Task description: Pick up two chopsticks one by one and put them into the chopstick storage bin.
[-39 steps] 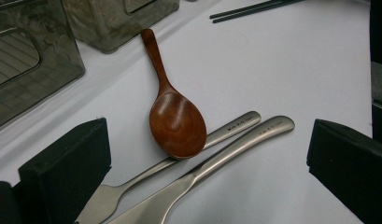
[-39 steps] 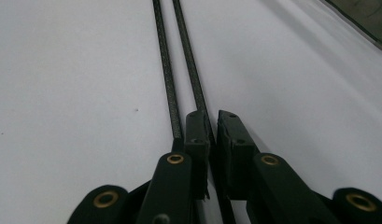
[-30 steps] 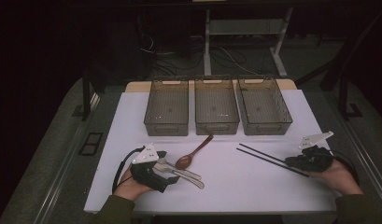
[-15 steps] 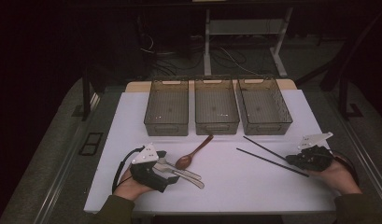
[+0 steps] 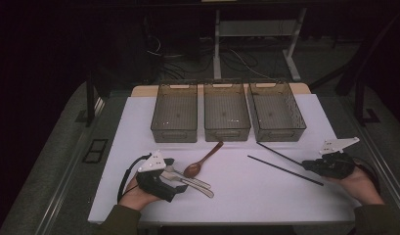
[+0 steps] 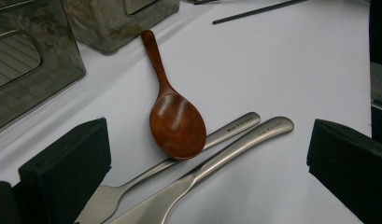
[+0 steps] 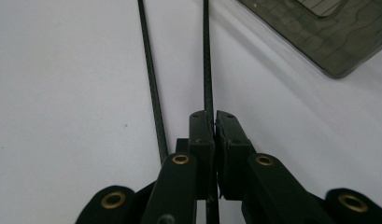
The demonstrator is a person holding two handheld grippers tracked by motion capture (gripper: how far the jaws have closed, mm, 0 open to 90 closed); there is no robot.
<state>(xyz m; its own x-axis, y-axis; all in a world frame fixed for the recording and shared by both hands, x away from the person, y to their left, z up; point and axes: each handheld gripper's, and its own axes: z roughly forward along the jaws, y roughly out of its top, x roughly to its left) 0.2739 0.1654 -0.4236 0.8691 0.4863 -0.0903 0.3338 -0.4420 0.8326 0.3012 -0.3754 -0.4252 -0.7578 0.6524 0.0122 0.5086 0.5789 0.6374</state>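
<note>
Two thin black chopsticks lie on the white mat [image 5: 246, 198] at the right. My right gripper [image 5: 309, 165] is shut on the end of one chopstick [image 5: 280, 153] [image 7: 207, 70], whose far tip points toward the right bin. The other chopstick [image 5: 285, 170] [image 7: 151, 70] lies loose just beside it. At the left, a brown wooden spoon [image 5: 202, 159] [image 6: 177, 121] rests with its bowl on a steel fork [image 6: 235, 123] beside a steel knife [image 6: 258, 137]. My left gripper [image 5: 174, 178] [image 6: 205, 154] stands open, its jaws on either side of the steel pieces, touching nothing.
Three dark see-through bins stand in a row at the back of the mat: left bin [image 5: 174, 134], middle bin [image 5: 226, 134], right bin [image 5: 277, 134] [image 7: 328, 42]. The left gripper view has two of them [image 6: 20, 70] [image 6: 114, 23] at its upper left.
The two chopsticks lay close together and parallel; the held one has since swung away from the other, its far tip now nearer the right bin. The left hand has kept still.
</note>
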